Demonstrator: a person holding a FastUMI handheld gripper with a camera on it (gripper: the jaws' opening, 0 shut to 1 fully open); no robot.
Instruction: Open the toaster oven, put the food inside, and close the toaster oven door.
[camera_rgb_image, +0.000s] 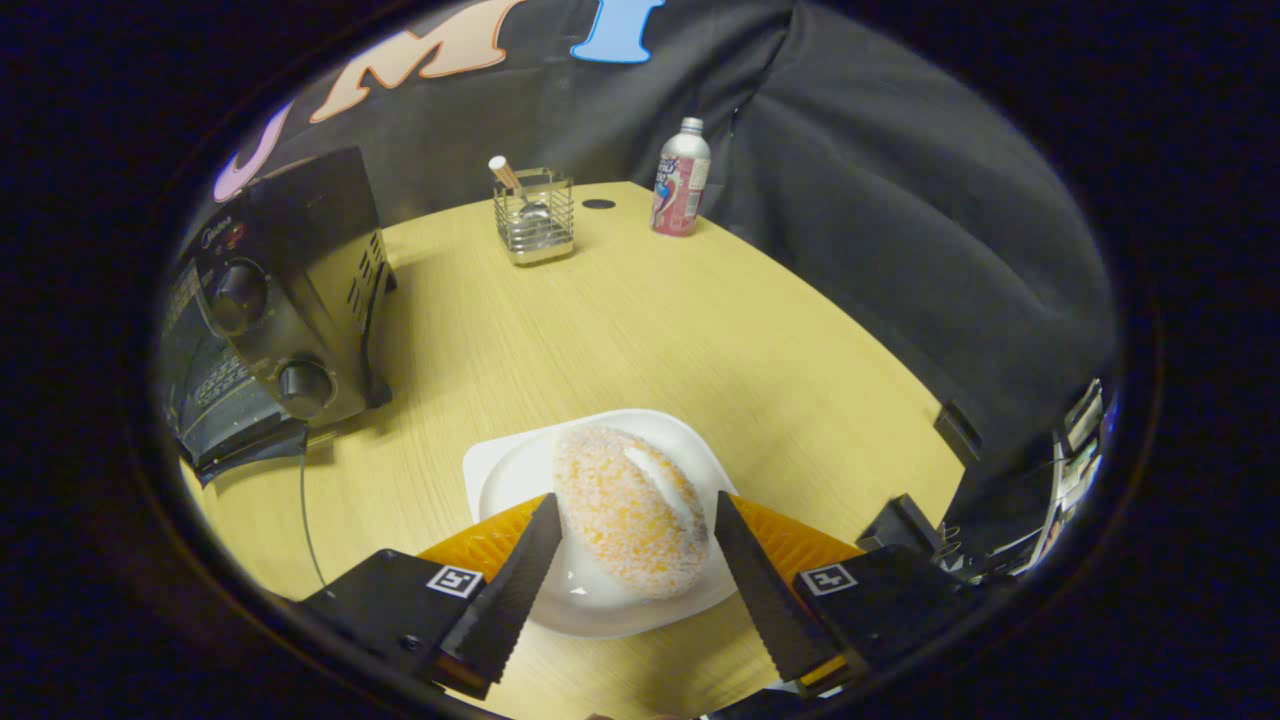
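**Between the tongs: sugared bun on its plate, oven door down**

Between the fingers of the tongs (637, 520) a sugar-coated bun (628, 512) with a cream-filled slit is found, lying on a white plate (500, 470) on the pale wooden bench (640, 330). The tongs are held wide apart, one finger (525, 580) just beside each flank of the bun; whether either finger touches it cannot be told, and nothing is seen to be gripped.

Ahead and well to the left of the tongs, a dark toaster oven (285, 300) is placed, two round knobs (240, 292) being shown on its front panel and its door (225, 415) let down open. A thin cable (305, 510) is run from it across the bench.

Far beyond the tongs, near the bench's back edge, a wire cutlery holder (535, 220) with a wooden-handled utensil (510, 180) is set, and to the right of it an upright bottle (681, 180) with a printed wrap.
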